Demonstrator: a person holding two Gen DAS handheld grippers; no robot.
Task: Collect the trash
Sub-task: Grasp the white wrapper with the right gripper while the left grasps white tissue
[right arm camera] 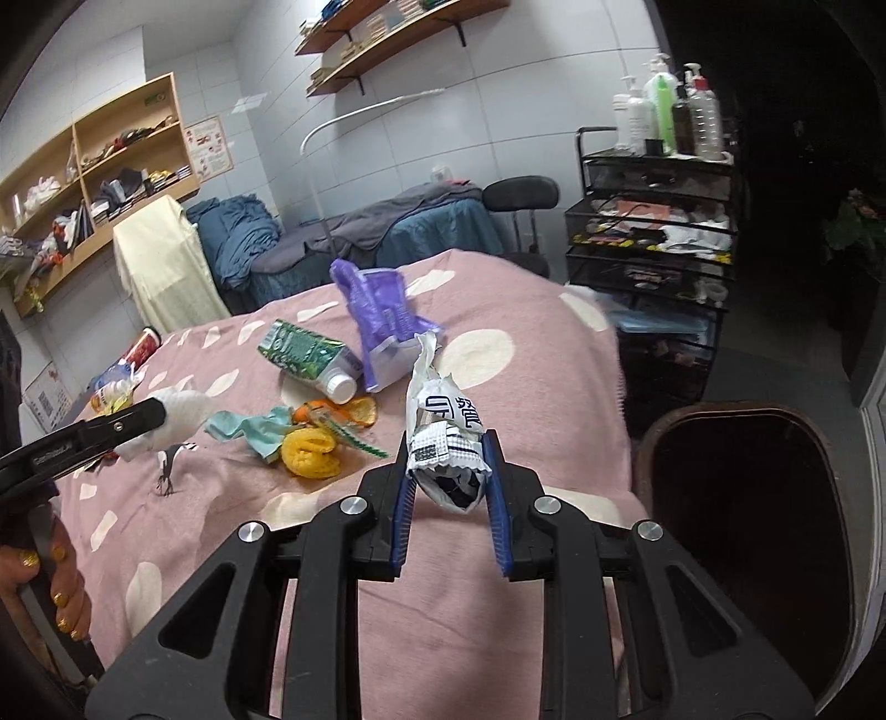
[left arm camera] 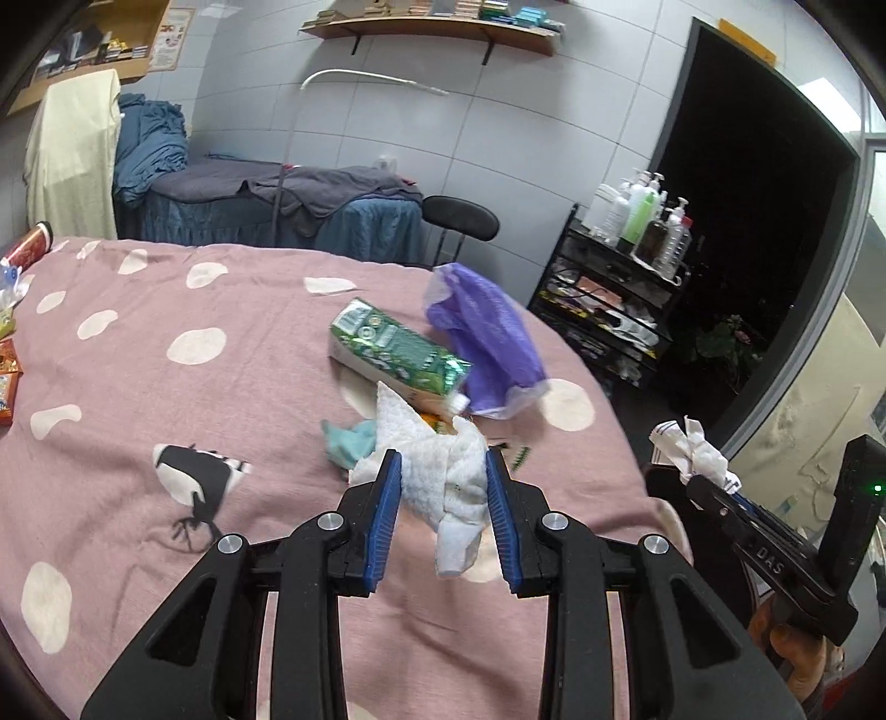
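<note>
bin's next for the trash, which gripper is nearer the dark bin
Right. The right gripper, holding a wrapper, hangs beside the bin; the left gripper with its tissue sits farther across the bed.

White tiled walls (right arm camera: 266, 72) are seen behind a bed covered by a pink blanket with cream spots (left arm camera: 166, 387). Wooden wall shelves (right arm camera: 387, 33) are mounted above a blue-draped massage couch (left arm camera: 266, 205). A black wire rack with pump bottles (right arm camera: 653, 221) is placed beside a dark doorway (left arm camera: 747, 194).
</note>
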